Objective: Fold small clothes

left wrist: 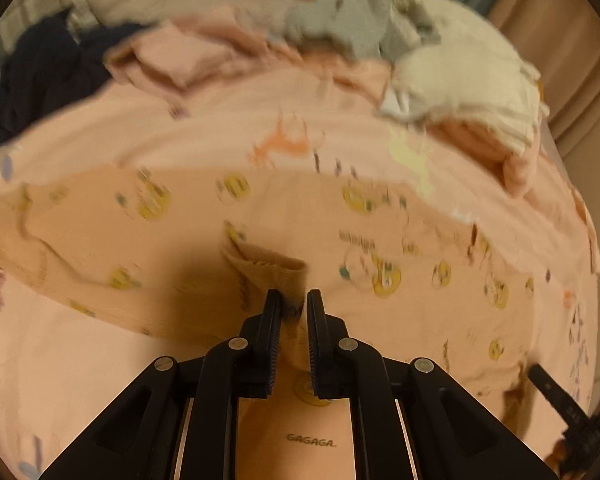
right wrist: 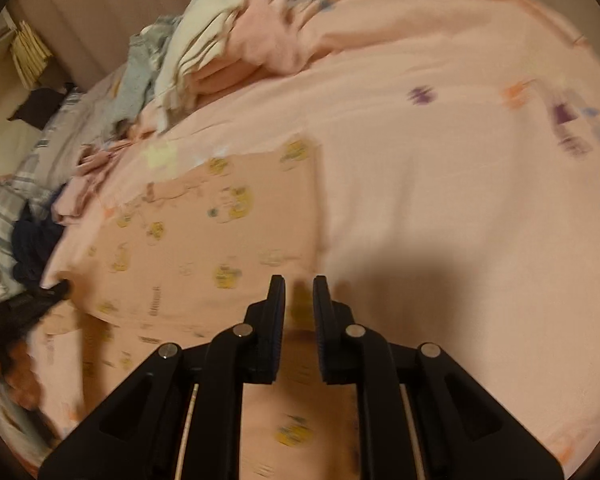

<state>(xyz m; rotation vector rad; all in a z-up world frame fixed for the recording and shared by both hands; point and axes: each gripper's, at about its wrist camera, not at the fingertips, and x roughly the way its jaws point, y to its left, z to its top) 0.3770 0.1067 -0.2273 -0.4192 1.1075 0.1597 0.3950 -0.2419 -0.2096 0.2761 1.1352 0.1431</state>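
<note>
Here, in the left wrist view, the left gripper is closed on a bunched edge of a small peach garment printed with yellow cartoon figures, the cloth pinched between its black jaws and rising in a short ridge just ahead of them. The rest of the garment lies spread across a pink bedsheet. A pile of unfolded laundry and a grey-and-white plush toy sit well beyond it, toward the far side of the bed. The frame is smeared with motion.

In the right wrist view, the right gripper stands over the garment's near right portion, jaws drawn narrow; fabric shows in the gap, but whether the pads press on it cannot be told through the blur. The left gripper appears at the garment's far left edge.

Judged from this, a fold is being started with the edge raised. To do it well, both hands should rise together and travel level, keeping the held edge taut between them so no slack bunches, then lay that edge squarely onto the opposite one before letting go.
</note>
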